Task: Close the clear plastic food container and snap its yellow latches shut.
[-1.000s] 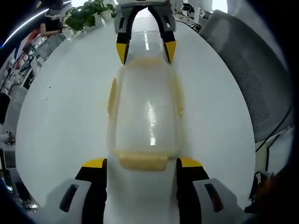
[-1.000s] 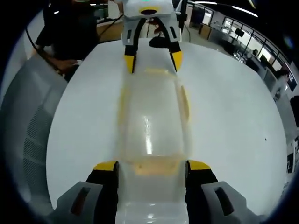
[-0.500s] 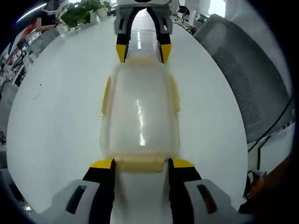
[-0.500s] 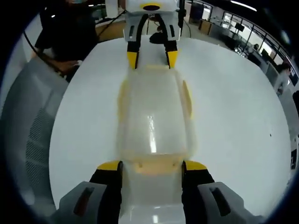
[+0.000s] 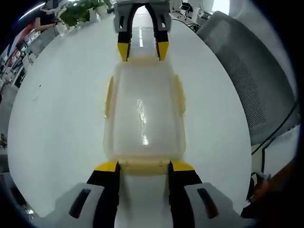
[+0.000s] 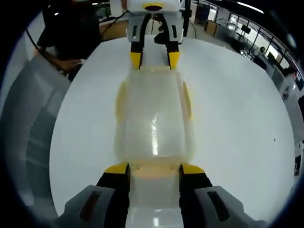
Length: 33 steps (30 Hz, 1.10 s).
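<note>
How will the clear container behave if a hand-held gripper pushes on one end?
The clear container looks empty, so probably light. It lies low and flat on the smooth white table, so it may slide rather than tip. Its thin plastic probably flexes slightly.

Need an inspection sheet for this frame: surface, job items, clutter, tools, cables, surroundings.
Surface: white table, glossy, bare around the job.
Job's things: clear plastic container lies flat with its lid on; yellow end latch at the left tool, yellow end latch at the right tool; side latches look flared outward, likely unsnapped.
Clutter: nothing seen.
Grippers: left tool straddles one end latch, right tool the opposite end; jaws look apart, contact unclear.
Cables: dark cable beside the chair, off the table.
Surroundings: grey mesh chair, potted plant, office desks beyond.
</note>
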{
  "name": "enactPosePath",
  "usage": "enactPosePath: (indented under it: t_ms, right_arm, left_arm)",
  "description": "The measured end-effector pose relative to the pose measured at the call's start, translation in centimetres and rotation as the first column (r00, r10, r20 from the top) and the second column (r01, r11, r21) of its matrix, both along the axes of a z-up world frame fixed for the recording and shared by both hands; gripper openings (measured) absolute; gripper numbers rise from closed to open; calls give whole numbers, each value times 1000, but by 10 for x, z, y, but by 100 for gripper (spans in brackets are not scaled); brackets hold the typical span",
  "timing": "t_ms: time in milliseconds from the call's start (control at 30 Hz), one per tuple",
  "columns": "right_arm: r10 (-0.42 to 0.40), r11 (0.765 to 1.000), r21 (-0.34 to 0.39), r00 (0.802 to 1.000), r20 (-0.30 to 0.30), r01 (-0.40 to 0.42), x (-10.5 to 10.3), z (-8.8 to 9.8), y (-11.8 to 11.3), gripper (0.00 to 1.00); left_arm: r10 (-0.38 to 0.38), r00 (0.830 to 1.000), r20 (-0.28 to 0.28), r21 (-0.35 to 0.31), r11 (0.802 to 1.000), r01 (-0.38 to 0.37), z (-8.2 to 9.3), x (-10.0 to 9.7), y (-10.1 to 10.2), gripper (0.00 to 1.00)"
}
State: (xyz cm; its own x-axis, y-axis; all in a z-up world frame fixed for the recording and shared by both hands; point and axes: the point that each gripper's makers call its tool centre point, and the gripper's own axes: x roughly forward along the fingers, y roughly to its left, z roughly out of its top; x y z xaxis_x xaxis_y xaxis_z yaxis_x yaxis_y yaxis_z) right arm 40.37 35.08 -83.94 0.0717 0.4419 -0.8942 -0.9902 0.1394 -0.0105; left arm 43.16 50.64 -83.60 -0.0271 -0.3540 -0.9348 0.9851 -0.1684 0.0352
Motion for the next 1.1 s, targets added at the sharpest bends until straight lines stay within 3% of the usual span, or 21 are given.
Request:
enactPosePath:
  t_ms: [200,567,933,1100]
  right_arm:
    - [-3,1000,21,1000,0,3,0,0,0,40]
    - [-7,998,-69,1000,-21,5,2,-1,1,39]
    - [23,996,-86,1000,-12,-24,1,0,0,38]
    - [11,997,-72,1000,-8,-12,3,7,-1,38]
  left_arm:
    - [3,1000,-6,4,1000,-3,-1,0,-1,40]
    - [29,1000,-1,20,999,-29,0,-3,0,39]
    - [51,999,-15,32,998,-50,3,-8,2,39]
    - [53,999,-3,15,998,-53,12,-4,2,39]
